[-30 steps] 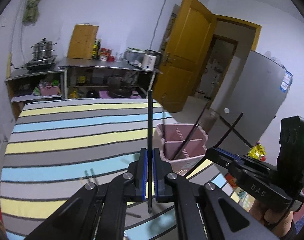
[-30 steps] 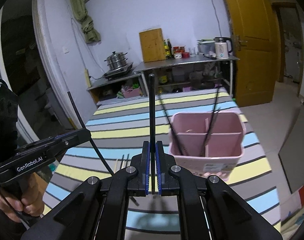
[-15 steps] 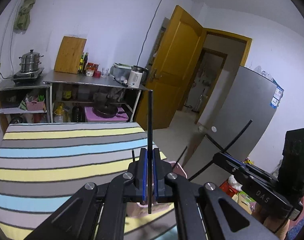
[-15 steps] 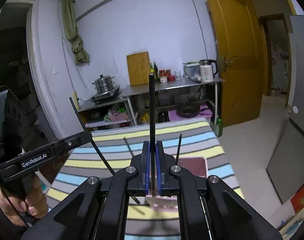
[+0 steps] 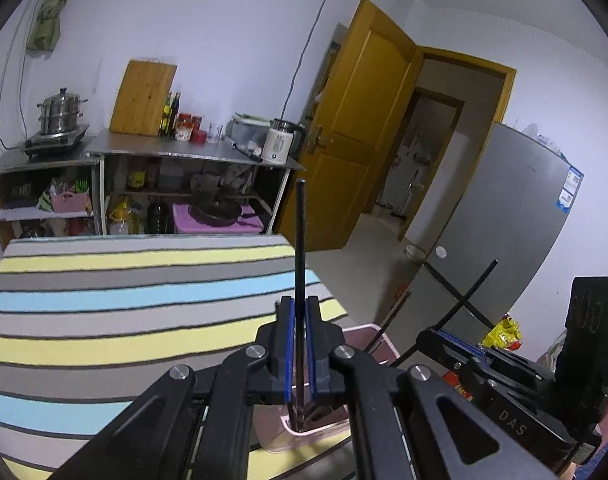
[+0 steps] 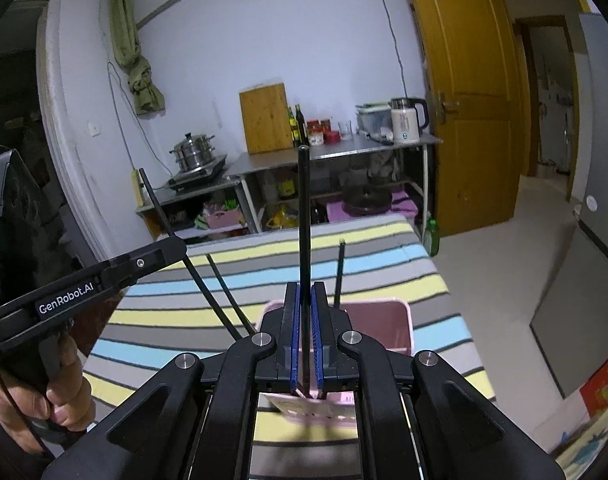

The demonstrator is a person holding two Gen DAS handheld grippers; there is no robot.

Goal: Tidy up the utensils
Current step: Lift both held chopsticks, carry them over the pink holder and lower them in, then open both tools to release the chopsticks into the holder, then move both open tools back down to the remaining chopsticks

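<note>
My left gripper (image 5: 298,344) is shut on a black chopstick (image 5: 300,248) that stands upright, its lower tip down inside the pink utensil holder (image 5: 368,334) just below the jaws. My right gripper (image 6: 305,336) is shut on another black chopstick (image 6: 304,216), also upright over the pink holder (image 6: 388,316). Other black chopsticks (image 6: 338,276) lean in the holder. The left gripper also shows in the right wrist view (image 6: 104,280), and the right gripper in the left wrist view (image 5: 456,344).
The holder sits near the right edge of a striped table (image 5: 124,304). Behind it are metal shelves with a steamer pot (image 5: 60,112), cutting board (image 5: 144,98) and kettle (image 5: 280,146). A yellow door (image 5: 368,128) and grey fridge (image 5: 512,232) stand to the right.
Both grippers rose and tilted up, then came down over the pink holder. The left chopstick's lower tip now sits inside the holder.
</note>
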